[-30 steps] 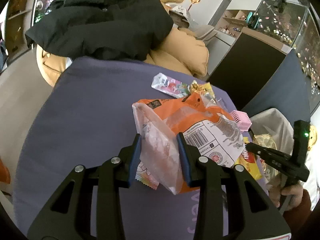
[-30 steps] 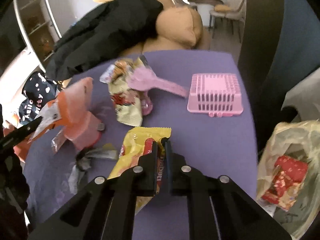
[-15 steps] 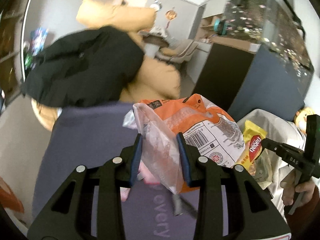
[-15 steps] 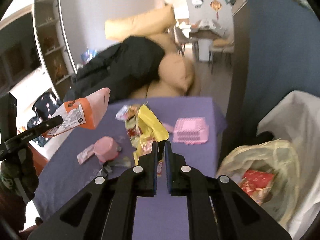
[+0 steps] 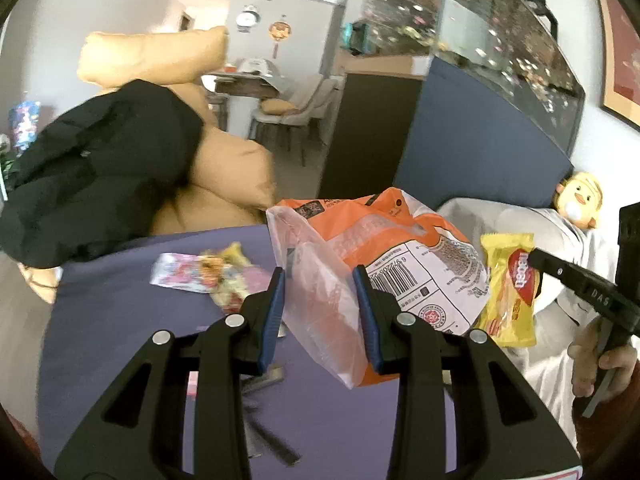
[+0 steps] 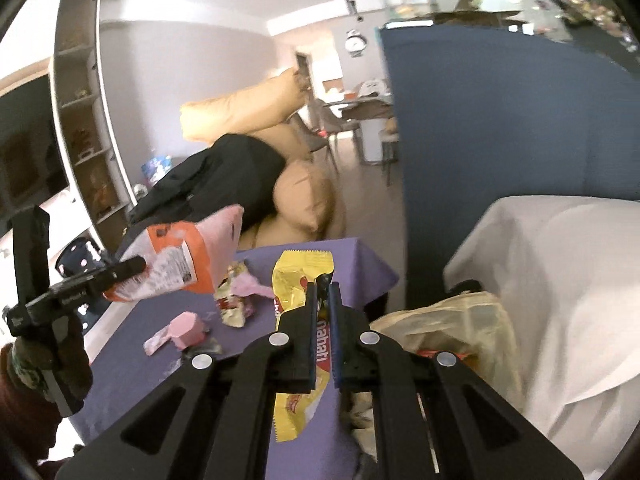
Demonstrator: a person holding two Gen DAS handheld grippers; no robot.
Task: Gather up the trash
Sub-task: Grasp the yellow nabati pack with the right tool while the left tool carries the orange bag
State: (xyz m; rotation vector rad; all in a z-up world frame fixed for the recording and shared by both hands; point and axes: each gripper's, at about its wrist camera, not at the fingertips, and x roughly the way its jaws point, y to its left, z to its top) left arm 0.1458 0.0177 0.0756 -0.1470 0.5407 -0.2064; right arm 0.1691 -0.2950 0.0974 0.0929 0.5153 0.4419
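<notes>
**Two wrappers held, one in each gripper**

Both of my grippers carry trash above the purple tabletop [image 5: 120, 320]. My left gripper [image 5: 320, 300] has its jaws partway closed on the clear flap of an orange snack bag [image 5: 384, 240], which bulges up and to the right of the blue pads. My right gripper [image 6: 323, 320] has its jaws nearly together, pinching a yellow wrapper [image 6: 300, 276] that stands up past the tips and hangs down under them.

Loose wrappers [image 5: 208, 276] remain on the cloth beyond the bag, and the right wrist view shows a pink lump [image 6: 186, 326] lying near them. Below and right of the right gripper sits a translucent bag [image 6: 468, 320] with red packaging inside, beside a white-draped seat [image 6: 560, 280]. A black jacket [image 5: 100, 168] lies over tan cushions [image 5: 232, 172] behind the tabletop, and a blue partition [image 6: 500, 120] rises at the far right.

Each gripper points slightly downward; a hand [image 5: 596, 364] grips the right one's handle.
</notes>
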